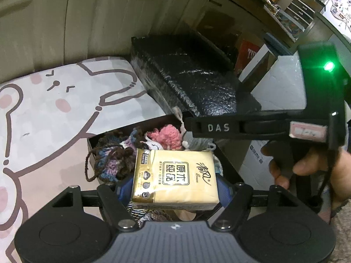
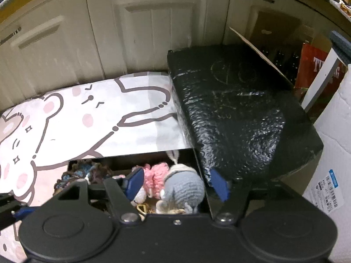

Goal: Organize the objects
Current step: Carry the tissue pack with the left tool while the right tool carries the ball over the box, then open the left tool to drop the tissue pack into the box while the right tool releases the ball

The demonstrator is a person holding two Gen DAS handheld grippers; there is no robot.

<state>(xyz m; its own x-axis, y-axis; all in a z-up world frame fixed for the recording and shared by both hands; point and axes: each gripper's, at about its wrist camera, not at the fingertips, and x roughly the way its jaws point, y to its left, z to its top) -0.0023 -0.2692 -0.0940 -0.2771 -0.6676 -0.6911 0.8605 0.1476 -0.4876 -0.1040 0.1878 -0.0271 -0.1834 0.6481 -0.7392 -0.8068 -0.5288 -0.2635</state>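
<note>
Both views are dim, lit by soft indoor light from above that leaves no hard-edged shadows. The fisheye lens bends straight lines: the cabinet doors (image 2: 153,28) bow strongly toward the far edge, and the 4 corners of each picture go black. In the left wrist view a green indicator light (image 1: 328,66) flares at the right and tints the dark casing around it. The black wrapped package (image 1: 188,74) throws small specular glints off its crinkled film in both views. The tissue pack (image 1: 175,179) is the brightest, sharpest thing, its print readable. The inside of the black box (image 2: 140,160) lies in deep shadow. Far shelves at the upper right are soft and noisy.
</note>
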